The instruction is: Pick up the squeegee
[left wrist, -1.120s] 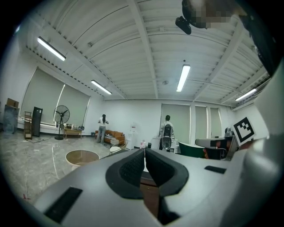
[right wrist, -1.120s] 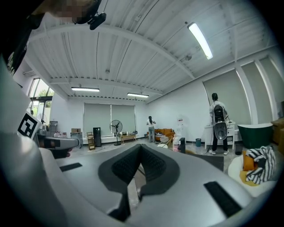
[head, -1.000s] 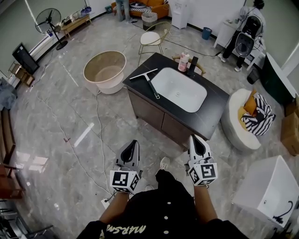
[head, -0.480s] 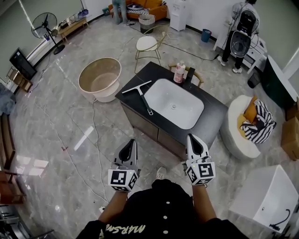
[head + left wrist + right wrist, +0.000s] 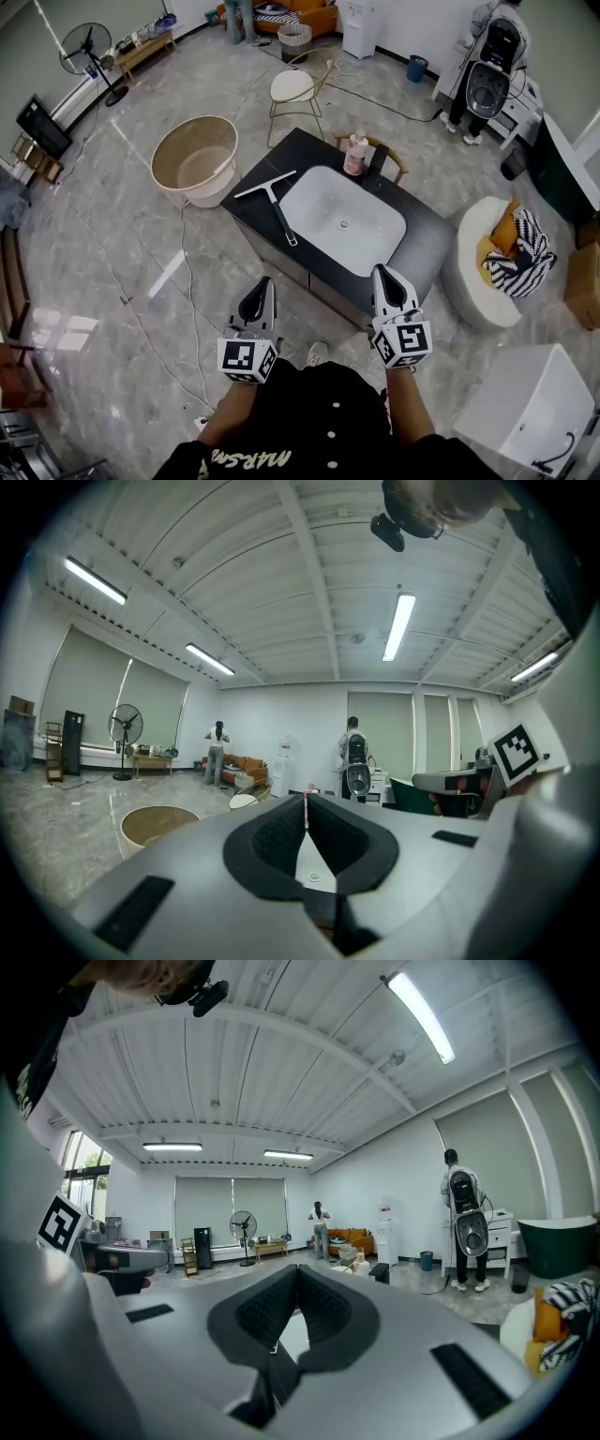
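Observation:
A squeegee with a pale blade and dark handle lies on the left part of a black vanity counter, beside the white sink basin. My left gripper hovers over the floor in front of the cabinet, jaws shut with nothing between them. My right gripper is level with it, near the cabinet's front right, also shut and empty. Both point toward the vanity. In the left gripper view the jaw tips meet; in the right gripper view the tips meet too.
A pink bottle and a dark faucet stand at the counter's back. A round beige tub sits left of the vanity, a cable runs across the floor, a white pouf stands right, and a person stands far right.
The vanity with the squeegee has come closer and lower in the head view as both grippers advanced toward it. Both stayed shut.

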